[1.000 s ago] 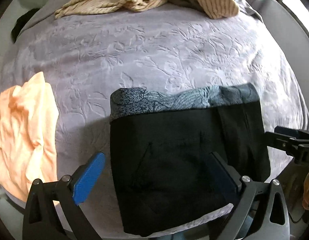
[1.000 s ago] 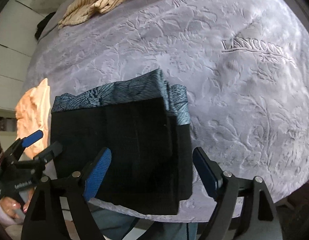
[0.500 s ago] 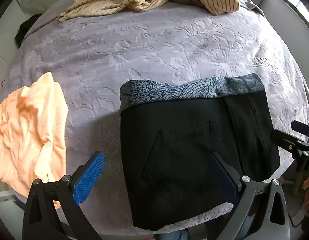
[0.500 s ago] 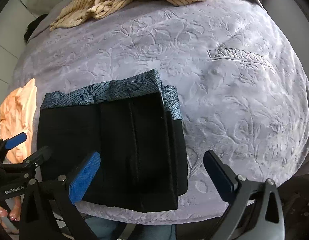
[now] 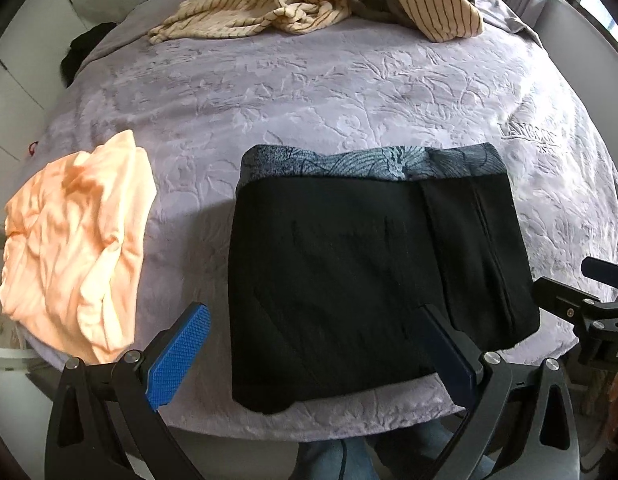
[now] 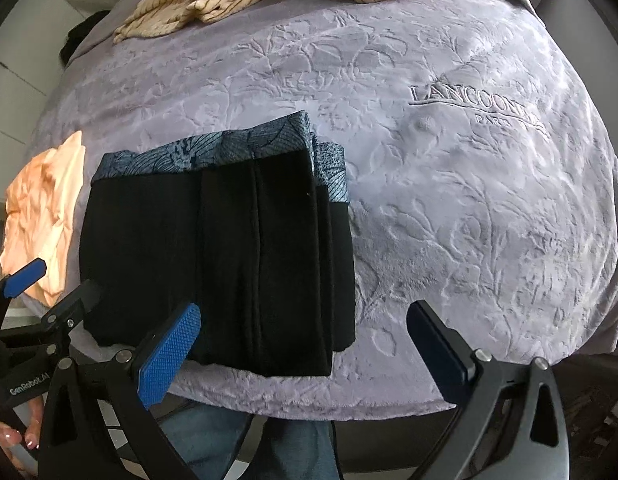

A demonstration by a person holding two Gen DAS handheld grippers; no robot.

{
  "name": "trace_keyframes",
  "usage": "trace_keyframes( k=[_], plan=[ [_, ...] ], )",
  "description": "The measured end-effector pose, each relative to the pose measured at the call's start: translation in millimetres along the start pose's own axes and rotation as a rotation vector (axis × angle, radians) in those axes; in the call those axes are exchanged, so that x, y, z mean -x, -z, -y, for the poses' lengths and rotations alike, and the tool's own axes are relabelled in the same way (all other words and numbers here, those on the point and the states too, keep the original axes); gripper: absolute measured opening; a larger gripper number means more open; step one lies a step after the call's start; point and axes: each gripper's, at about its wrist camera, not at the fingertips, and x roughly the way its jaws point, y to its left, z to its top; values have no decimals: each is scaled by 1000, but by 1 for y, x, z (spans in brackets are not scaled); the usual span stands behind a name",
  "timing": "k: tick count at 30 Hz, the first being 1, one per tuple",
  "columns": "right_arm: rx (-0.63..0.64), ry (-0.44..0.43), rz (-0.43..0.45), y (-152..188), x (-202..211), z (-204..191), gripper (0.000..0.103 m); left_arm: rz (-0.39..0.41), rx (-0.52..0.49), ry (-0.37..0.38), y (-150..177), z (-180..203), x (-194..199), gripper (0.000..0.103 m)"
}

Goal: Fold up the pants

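Observation:
Black pants (image 5: 361, 276) with a blue-grey patterned waistband lie folded into a compact rectangle on the purple bedspread (image 5: 309, 92), near its front edge. In the right wrist view the same pants (image 6: 229, 260) show stacked layers along their right side. My left gripper (image 5: 313, 344) hangs open above the front part of the pants, nothing between its blue pads. My right gripper (image 6: 305, 340) is open wide above the pants' right front corner, also holding nothing. Each gripper shows at the other view's edge.
An orange garment (image 5: 73, 236) lies crumpled at the bed's left front. A striped beige pile of clothes (image 5: 309, 8) sits at the far side. The bed's front edge runs just below the pants, with a person's jeans (image 6: 213, 440) beneath. A hand (image 6: 13, 436) shows at lower left.
Both grippers have pulled back and risen from the pants, so more of the bed shows. The right gripper's jaws have spread wider. The folded pants lie still.

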Motion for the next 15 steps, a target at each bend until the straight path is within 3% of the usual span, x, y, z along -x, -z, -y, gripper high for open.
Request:
trace_keyframes(
  k=[15],
  plan=[
    [36, 24, -1, 12, 9, -6, 103, 11, 38, -36, 17, 4, 17, 103]
  ],
)
